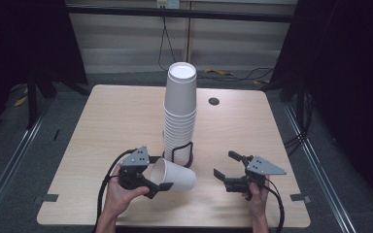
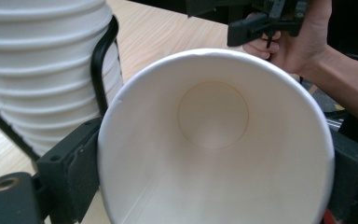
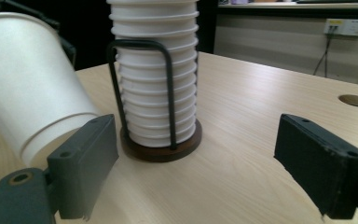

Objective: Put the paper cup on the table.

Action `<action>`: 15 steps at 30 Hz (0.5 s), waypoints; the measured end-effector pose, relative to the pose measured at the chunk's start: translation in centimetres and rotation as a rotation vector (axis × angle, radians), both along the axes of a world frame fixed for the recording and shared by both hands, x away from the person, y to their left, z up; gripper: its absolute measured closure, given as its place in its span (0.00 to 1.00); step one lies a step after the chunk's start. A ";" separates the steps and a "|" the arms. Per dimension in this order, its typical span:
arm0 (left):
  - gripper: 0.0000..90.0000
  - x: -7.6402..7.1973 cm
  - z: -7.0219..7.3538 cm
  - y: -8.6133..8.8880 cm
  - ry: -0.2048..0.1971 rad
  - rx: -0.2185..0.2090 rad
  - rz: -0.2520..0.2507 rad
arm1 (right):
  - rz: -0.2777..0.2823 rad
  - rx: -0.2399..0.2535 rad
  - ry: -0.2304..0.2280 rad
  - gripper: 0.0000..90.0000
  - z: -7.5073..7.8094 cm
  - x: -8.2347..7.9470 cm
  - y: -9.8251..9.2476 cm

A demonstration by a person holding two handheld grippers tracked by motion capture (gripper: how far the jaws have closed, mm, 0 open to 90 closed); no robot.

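A tall stack of upturned white paper cups (image 1: 179,111) stands in a black wire holder (image 1: 183,154) on a round dark base at the table's middle. My left gripper (image 1: 156,174) is shut on a single white paper cup (image 1: 175,175), held on its side just left of and in front of the holder. In the left gripper view the cup's open mouth (image 2: 214,140) faces the camera, with my left gripper (image 2: 216,182) pressing a jaw on either side of the rim. My right gripper (image 1: 227,166) is open and empty, to the right of the holder. In the right gripper view my right gripper (image 3: 205,163) points at the stack (image 3: 156,84).
The wooden table (image 1: 116,121) has a round cable hole (image 1: 213,101) behind and right of the stack. Dark frames stand at both sides, and cables lie on the floor behind the table.
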State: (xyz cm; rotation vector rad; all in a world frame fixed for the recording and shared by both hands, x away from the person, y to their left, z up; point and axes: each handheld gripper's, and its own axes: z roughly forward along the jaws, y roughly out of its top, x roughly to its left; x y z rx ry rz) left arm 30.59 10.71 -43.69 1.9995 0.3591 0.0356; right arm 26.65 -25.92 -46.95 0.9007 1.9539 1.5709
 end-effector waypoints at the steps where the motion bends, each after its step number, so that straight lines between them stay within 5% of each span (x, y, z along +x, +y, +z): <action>1: 0.10 0.0 0.0 0.2 0.003 0.003 0.004 | -0.008 0.014 -0.002 0.14 -0.1 0.0 -0.2; 15: 0.10 0.5 0.2 2.7 0.035 0.113 0.082 | -0.298 0.088 -0.071 0.15 -2.0 -0.7 -1.0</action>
